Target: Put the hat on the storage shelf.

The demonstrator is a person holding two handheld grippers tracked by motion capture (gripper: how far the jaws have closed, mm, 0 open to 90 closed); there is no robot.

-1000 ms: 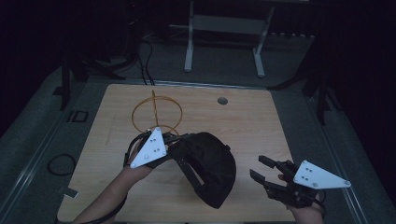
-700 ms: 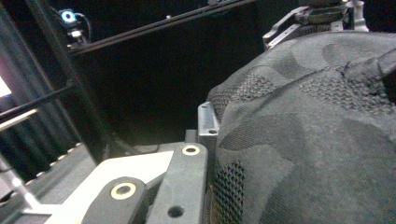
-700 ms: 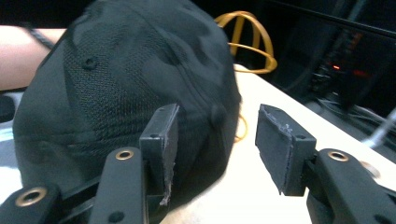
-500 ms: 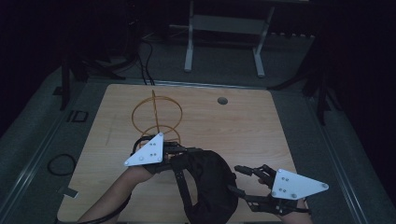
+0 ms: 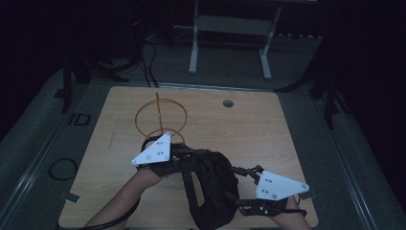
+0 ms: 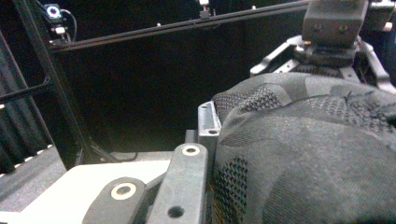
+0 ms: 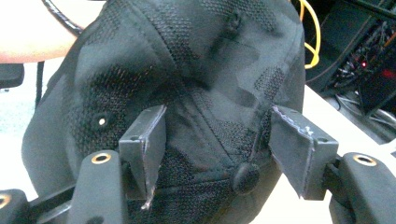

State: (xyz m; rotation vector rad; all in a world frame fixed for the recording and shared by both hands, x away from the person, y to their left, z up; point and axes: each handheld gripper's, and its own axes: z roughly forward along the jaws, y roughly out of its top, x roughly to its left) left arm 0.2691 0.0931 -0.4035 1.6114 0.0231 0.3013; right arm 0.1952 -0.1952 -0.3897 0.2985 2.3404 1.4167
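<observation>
Two hand-held grippers on black cap (image 5: 213,187) above desk (image 5: 268,129). Left hand-held gripper (image 5: 184,160) clamped on cap; right hand-held gripper (image 7: 219,140), jaws just widening, straddles crown unpinched. Risk: single pinch lets cap sag, slip.

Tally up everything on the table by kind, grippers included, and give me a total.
Cap: 1
Wire stand: 1
Grippers: 2, left and right
Total: 4
</observation>
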